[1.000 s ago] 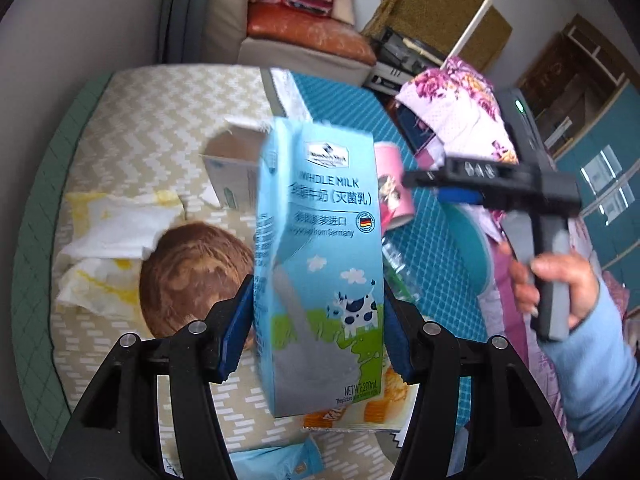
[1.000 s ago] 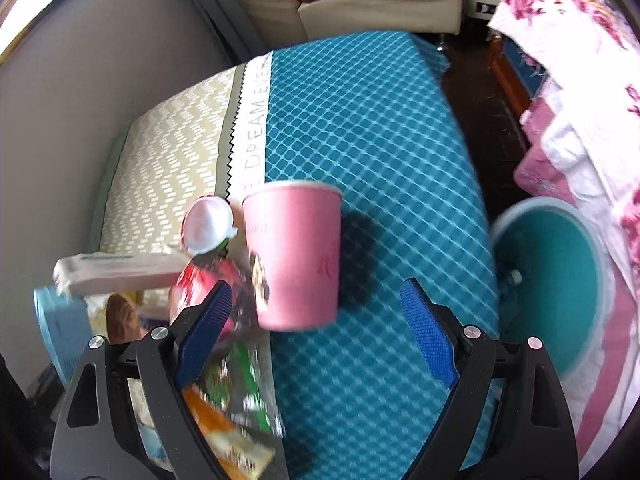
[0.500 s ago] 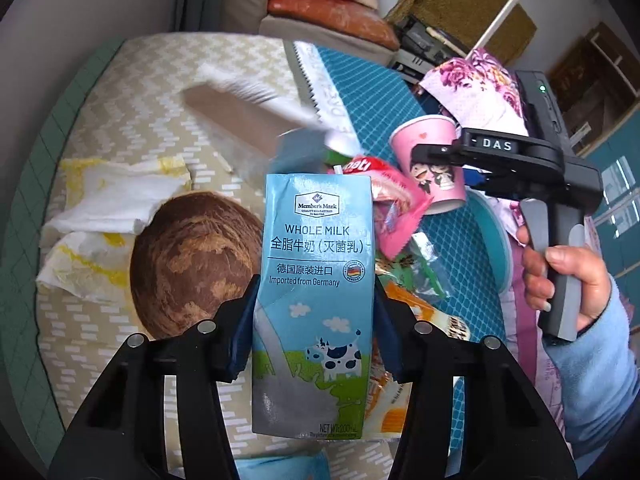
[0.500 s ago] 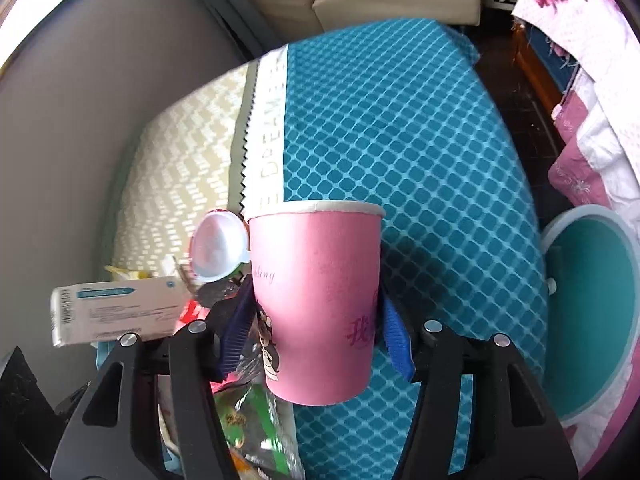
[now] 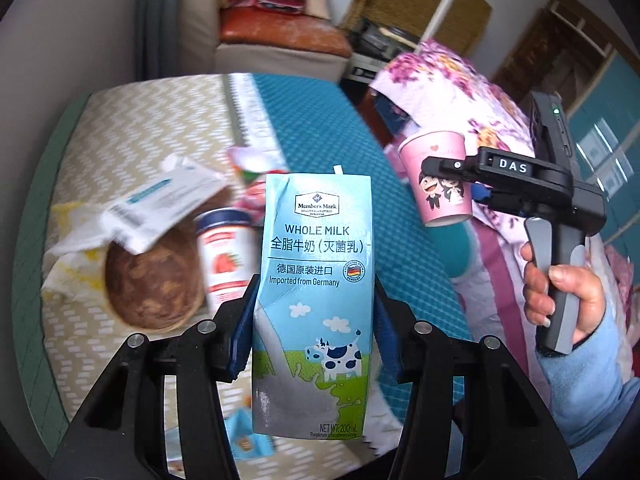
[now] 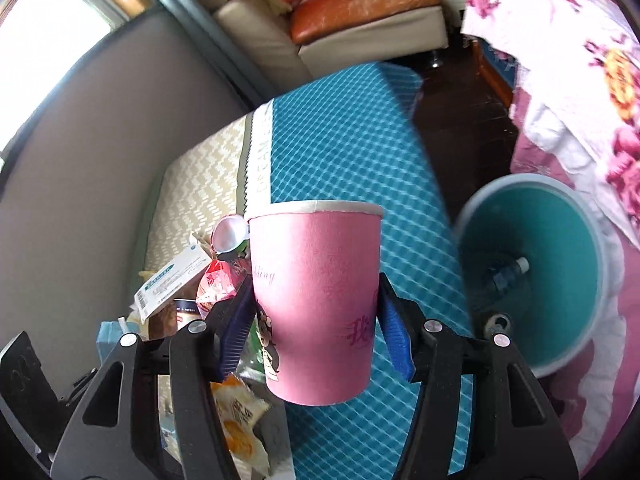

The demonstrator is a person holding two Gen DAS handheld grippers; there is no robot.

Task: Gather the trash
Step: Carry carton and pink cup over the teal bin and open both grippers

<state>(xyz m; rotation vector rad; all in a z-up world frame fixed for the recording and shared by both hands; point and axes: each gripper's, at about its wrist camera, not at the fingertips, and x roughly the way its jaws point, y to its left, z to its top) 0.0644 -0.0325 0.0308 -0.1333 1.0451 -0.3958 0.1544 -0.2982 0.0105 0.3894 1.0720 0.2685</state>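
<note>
My left gripper point(image 5: 314, 336) is shut on a light blue whole-milk carton point(image 5: 314, 292) and holds it upright above the table. My right gripper point(image 6: 316, 332) is shut on a pink paper cup point(image 6: 316, 300), lifted off the table; the cup also shows in the left wrist view point(image 5: 438, 178), right of the carton. A teal trash bin point(image 6: 568, 264) stands on the floor right of the table, with a plastic bottle point(image 6: 506, 274) inside.
On the table point(image 5: 320, 128) lie a brown bowl point(image 5: 154, 284), a white box point(image 5: 160, 204), a strawberry jar point(image 5: 224, 256), napkins point(image 5: 68, 256) and snack wrappers point(image 6: 236, 416). A floral cloth point(image 6: 580, 80) hangs at the right. A sofa point(image 5: 280, 40) stands behind.
The right gripper has lifted the pink cup off the table and moved it right, toward the bin. The left gripper still holds the carton, and its view has shifted, revealing a jar.
</note>
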